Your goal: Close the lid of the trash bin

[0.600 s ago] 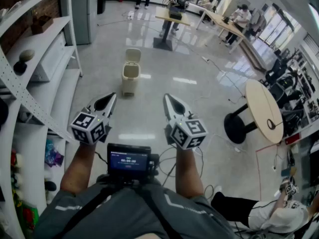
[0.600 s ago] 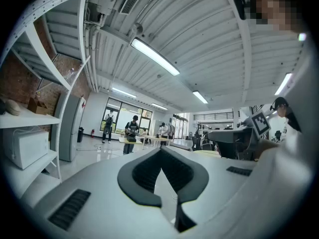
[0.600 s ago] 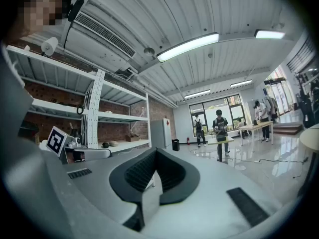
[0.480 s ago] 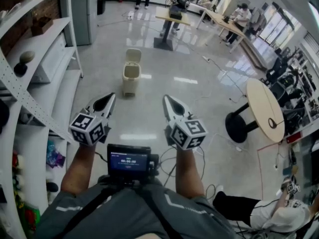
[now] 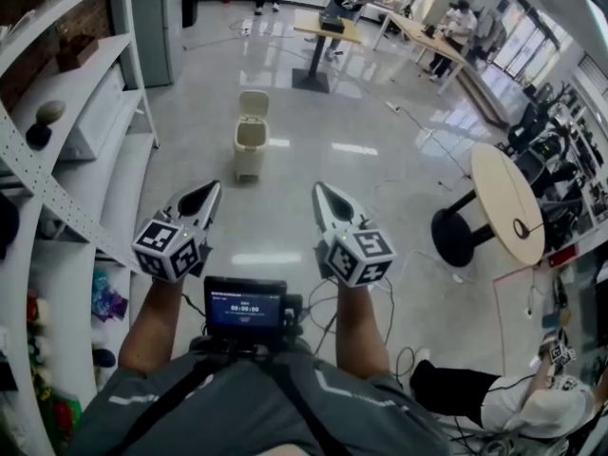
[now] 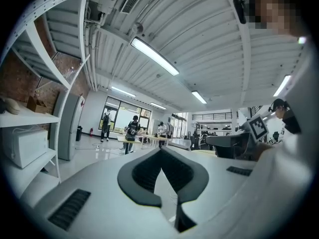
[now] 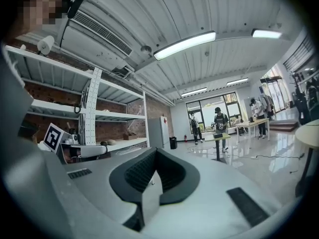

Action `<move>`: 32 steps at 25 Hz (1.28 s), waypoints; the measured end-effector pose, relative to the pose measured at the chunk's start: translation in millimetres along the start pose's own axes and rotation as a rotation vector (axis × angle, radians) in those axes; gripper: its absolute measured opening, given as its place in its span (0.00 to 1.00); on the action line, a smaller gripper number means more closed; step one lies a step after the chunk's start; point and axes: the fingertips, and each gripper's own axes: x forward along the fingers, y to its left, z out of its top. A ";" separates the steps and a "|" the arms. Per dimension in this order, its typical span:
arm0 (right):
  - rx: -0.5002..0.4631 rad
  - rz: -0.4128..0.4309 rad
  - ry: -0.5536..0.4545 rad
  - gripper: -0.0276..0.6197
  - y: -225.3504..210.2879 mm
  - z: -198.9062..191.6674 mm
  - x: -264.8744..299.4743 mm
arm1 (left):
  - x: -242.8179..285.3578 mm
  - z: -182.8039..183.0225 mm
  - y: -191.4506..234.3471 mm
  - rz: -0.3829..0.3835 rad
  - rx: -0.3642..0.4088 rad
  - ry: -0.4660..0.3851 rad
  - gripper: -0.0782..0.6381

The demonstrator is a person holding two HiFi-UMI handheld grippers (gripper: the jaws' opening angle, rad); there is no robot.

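A small beige trash bin (image 5: pixel 249 146) stands on the glossy floor ahead, its lid (image 5: pixel 254 104) tipped up and open. My left gripper (image 5: pixel 203 194) and right gripper (image 5: pixel 320 194) are held side by side in the air well short of the bin, both pointing toward it. Both are shut with nothing between the pads. In the left gripper view the left gripper (image 6: pixel 160 154) shows only its meeting jaws against the room and ceiling. In the right gripper view the right gripper (image 7: pixel 155 155) looks the same. The bin is in neither gripper view.
White shelving (image 5: pixel 91 122) with small objects runs along the left. At the right stand a round table (image 5: pixel 506 207) on a black base (image 5: pixel 455 239), with cables on the floor. A seated person (image 5: pixel 532 408) is at the bottom right. People stand around desks (image 5: pixel 326 30) at the back.
The head view has shifted slightly; both grippers stay shut at about the same places. The bin's lid is still up.
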 end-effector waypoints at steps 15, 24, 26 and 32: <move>0.005 -0.011 -0.018 0.06 23.2 -0.7 3.8 | -15.8 -7.8 18.4 -0.006 -0.012 0.012 0.10; -0.001 -0.030 -0.011 0.06 51.4 -4.9 22.1 | -33.3 -7.8 41.7 -0.059 -0.024 0.007 0.10; -0.012 -0.042 -0.010 0.06 55.8 -4.7 26.2 | -33.8 -7.7 42.4 -0.081 -0.016 0.006 0.10; -0.025 -0.050 0.009 0.06 61.4 -2.7 38.7 | -24.6 -9.4 46.5 -0.111 -0.037 0.000 0.10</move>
